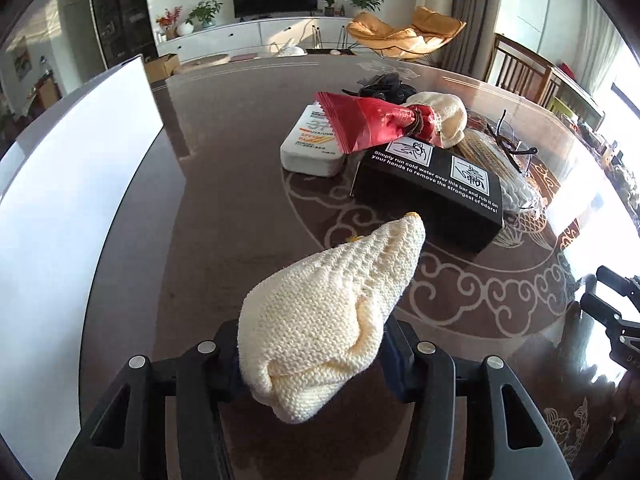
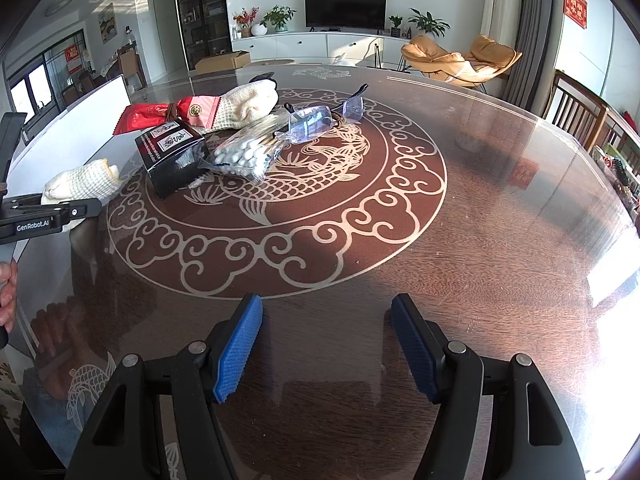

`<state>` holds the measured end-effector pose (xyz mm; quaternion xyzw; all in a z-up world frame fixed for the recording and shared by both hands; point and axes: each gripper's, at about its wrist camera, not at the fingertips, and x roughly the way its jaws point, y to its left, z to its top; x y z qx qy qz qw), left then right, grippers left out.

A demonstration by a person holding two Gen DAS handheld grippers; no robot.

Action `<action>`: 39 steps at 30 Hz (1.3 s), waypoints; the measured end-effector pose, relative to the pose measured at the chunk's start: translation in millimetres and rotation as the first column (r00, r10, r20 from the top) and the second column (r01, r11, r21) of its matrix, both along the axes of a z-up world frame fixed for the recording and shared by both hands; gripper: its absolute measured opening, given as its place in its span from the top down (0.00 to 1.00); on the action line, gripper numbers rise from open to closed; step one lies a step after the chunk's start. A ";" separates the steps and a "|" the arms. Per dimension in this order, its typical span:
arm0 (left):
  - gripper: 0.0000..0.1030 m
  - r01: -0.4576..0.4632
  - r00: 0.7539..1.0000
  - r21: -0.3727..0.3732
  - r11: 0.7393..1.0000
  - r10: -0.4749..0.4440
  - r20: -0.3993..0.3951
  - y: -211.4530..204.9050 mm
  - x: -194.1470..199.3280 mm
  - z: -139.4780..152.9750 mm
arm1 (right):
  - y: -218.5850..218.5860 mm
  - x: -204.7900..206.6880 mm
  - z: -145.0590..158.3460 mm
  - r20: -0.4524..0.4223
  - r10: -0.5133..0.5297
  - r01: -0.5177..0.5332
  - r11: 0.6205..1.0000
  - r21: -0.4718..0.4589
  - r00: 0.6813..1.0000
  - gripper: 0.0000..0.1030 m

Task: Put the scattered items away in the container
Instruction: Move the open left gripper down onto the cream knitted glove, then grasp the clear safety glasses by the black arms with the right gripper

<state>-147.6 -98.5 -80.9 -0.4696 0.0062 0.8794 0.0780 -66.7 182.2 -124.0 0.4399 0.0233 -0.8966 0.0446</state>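
At nine o'clock in the left wrist view stands the white container [image 1: 68,184], its wall just beside the table [image 1: 224,216] edge. The left gripper [image 1: 314,364] is clamped on a cream knitted glove [image 1: 328,320], which bulges out between the jaws at six o'clock. The glove's long axis runs from the jaws toward one o'clock, its narrow yellow-tipped end pointing at the black box [image 1: 432,188]. Whether that tip touches the table cannot be told.

Past the box, toward twelve o'clock, lie a white tube [image 1: 308,148], a red packet [image 1: 368,124] resting across the tube and the box, and a second cream glove [image 1: 444,120]. At two o'clock are a bag of cotton swabs [image 1: 500,176] and glasses [image 1: 516,144].

In the right wrist view, the held glove shows at nine o'clock, pointing toward three o'clock. The right gripper [image 2: 326,344] hangs at six o'clock over bare table, jaws wide apart with nothing between them.
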 end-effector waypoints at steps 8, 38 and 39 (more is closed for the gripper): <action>0.30 0.038 0.998 0.002 0.999 -0.038 -0.049 14.7 34.8 -5.7 | 0.1 0.0 0.1 0.000 0.000 0.000 1.000 0.000 1.000 0.34; 0.00 0.098 0.995 -0.061 0.993 -0.100 -0.023 28.7 28.4 -10.2 | 0.4 0.0 0.3 0.000 0.000 0.000 1.000 0.000 1.000 0.34; 0.00 0.098 0.995 -0.061 0.993 -0.100 -0.023 28.7 28.4 -10.2 | 0.4 0.0 0.4 0.000 0.000 0.000 1.000 0.000 1.000 0.34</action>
